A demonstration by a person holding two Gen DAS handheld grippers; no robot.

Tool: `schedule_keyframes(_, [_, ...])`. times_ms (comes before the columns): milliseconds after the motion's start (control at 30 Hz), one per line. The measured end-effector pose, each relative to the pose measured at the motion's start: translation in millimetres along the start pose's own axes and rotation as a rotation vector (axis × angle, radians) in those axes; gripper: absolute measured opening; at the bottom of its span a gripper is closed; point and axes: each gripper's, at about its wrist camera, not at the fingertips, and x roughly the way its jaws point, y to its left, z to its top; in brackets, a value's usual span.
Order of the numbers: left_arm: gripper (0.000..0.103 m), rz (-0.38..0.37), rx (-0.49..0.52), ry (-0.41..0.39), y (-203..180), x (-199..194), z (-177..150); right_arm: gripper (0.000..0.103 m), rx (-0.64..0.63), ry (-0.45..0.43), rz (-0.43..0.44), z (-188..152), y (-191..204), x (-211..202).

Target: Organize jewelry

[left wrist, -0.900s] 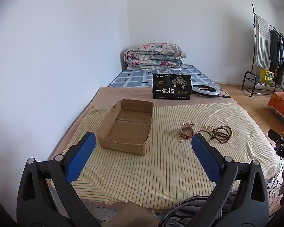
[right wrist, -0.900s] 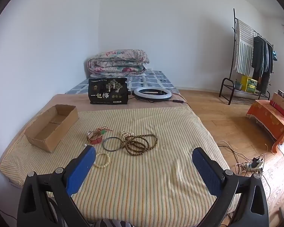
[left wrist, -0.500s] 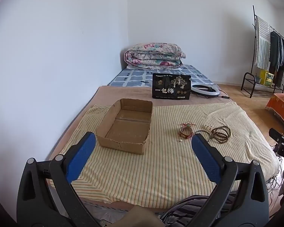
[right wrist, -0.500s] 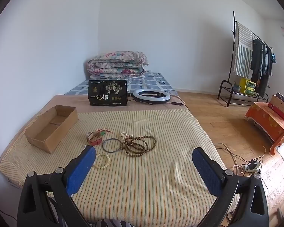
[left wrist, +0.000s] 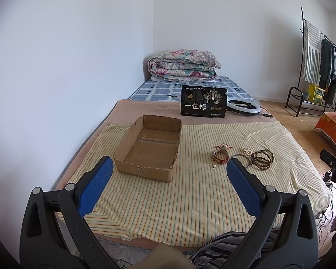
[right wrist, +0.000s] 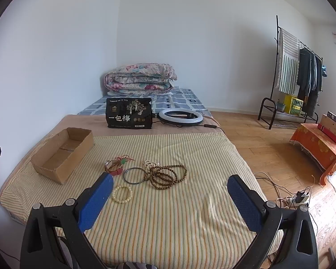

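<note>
Both the left gripper (left wrist: 168, 179) and right gripper (right wrist: 170, 194) had barely shifted over the last second, jaws spread wide and empty. The jewelry (right wrist: 145, 174) lay untouched ahead of the right gripper, the cardboard box (left wrist: 149, 146) ahead of the left; sorting had not begun.

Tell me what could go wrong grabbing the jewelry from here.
The brown bead strand overlaps the white bead string and thin dark bangle, so lifting one may drag the others. The striped cloth is soft and wrinkled; the open right gripper could pinch fabric with the cream bracelet.
</note>
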Motion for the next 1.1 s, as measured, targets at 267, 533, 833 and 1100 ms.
schedule_keyframes(267, [0.103, -0.008, -0.006, -0.001, 3.3, 1.4, -3.4, 0.103, 0.003, -0.005, 0.003, 2.9, 0.6, -0.1])
schedule_keyframes(533, [0.103, -0.005, -0.008, 0.0, 2.6, 0.8, -1.7, 0.103, 0.0, -0.007, -0.002, 3.5, 1.8, 1.0])
schedule_keyframes(833, [0.103, -0.008, -0.01, 0.003, 5.4, 3.3, -1.4, 0.103, -0.004, -0.009, -0.003, 4.4, 2.2, 0.3])
schedule_keyframes(1100, [0.103, -0.009, -0.007, 0.006, 2.9, 3.4, -1.1, 0.103, -0.008, -0.007, -0.004, 3.7, 2.2, 0.5])
